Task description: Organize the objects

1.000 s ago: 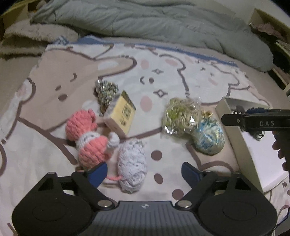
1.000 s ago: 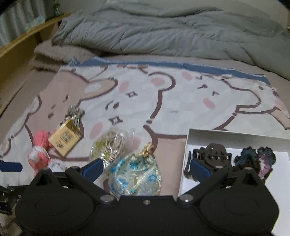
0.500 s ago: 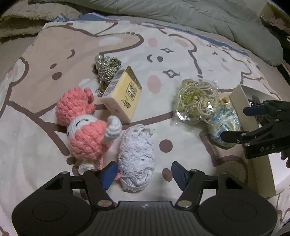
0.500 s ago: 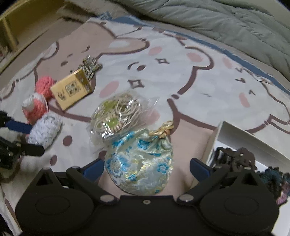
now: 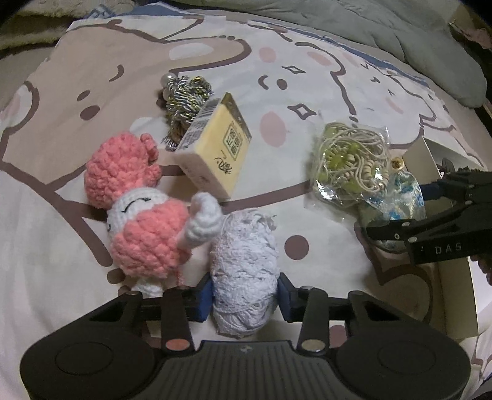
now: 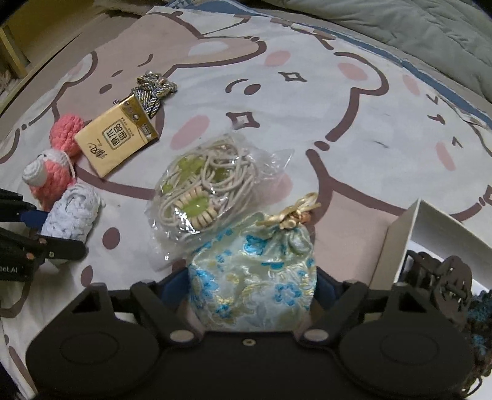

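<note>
On the cartoon-print blanket, a white yarn ball (image 5: 244,261) lies between the blue pads of my left gripper (image 5: 244,295). The jaws are closing and the pads press its sides. My right gripper (image 6: 250,287) straddles a light-blue floral brocade pouch (image 6: 255,277) with a gold tie. Its jaws are closing and the pads touch the pouch's flanks. An open white box (image 6: 396,243) stands right of the pouch and holds a dark hair claw (image 6: 439,277). In the left wrist view, the right gripper (image 5: 409,209) shows at the right edge.
A pink crochet doll (image 5: 138,215) lies against the yarn ball's left side. A yellow packet (image 5: 218,150), a twisted tassel cord (image 5: 184,95) and a clear bag of beige cord (image 5: 350,160) lie beyond. A grey duvet (image 6: 415,21) bounds the far side.
Both grippers came down toward the blanket and their jaws narrowed. The left closed in around the yarn ball, the right around the brocade pouch.
</note>
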Demonstrator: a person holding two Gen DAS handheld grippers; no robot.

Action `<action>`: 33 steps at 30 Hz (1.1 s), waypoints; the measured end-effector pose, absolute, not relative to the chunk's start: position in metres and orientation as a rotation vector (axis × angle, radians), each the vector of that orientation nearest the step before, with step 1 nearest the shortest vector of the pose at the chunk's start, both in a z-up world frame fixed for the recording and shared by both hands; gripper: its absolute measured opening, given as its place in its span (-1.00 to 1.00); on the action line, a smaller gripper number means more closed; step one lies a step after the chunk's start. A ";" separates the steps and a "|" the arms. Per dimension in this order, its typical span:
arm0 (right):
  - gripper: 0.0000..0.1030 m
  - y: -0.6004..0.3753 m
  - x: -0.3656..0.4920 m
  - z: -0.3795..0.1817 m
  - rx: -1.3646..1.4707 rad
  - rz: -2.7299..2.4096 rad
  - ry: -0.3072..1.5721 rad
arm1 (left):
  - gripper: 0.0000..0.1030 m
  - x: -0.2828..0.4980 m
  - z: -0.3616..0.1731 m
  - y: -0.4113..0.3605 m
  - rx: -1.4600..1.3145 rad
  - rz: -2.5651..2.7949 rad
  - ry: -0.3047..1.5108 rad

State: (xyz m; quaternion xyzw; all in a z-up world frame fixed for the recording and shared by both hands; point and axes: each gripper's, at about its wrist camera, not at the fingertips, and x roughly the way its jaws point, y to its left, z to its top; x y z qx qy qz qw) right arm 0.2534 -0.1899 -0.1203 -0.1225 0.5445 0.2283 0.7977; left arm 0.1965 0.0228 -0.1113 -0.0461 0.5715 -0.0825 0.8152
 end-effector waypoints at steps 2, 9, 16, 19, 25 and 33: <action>0.62 -0.190 0.252 -0.120 -0.264 0.490 1.164 | -0.19 0.197 -0.109 0.023 -0.102 -0.180 1.216; 0.62 -0.193 0.242 -0.101 -0.234 0.486 1.121 | -0.19 0.191 -0.090 0.017 -0.116 -0.210 1.167; 0.62 -0.205 0.226 -0.062 -0.141 0.463 1.019 | -0.19 0.185 -0.056 0.009 -0.136 -0.219 1.079; 0.62 -0.210 0.217 -0.045 -0.103 0.455 0.974 | -0.19 0.182 -0.041 0.008 -0.151 -0.219 1.042; 0.62 -0.218 0.200 -0.021 -0.046 0.425 0.907 | -0.19 0.177 -0.018 0.005 -0.169 -0.209 0.980; 0.62 -0.228 0.181 -0.001 0.016 0.378 0.844 | -0.19 0.169 -0.001 0.002 -0.160 -0.190 0.923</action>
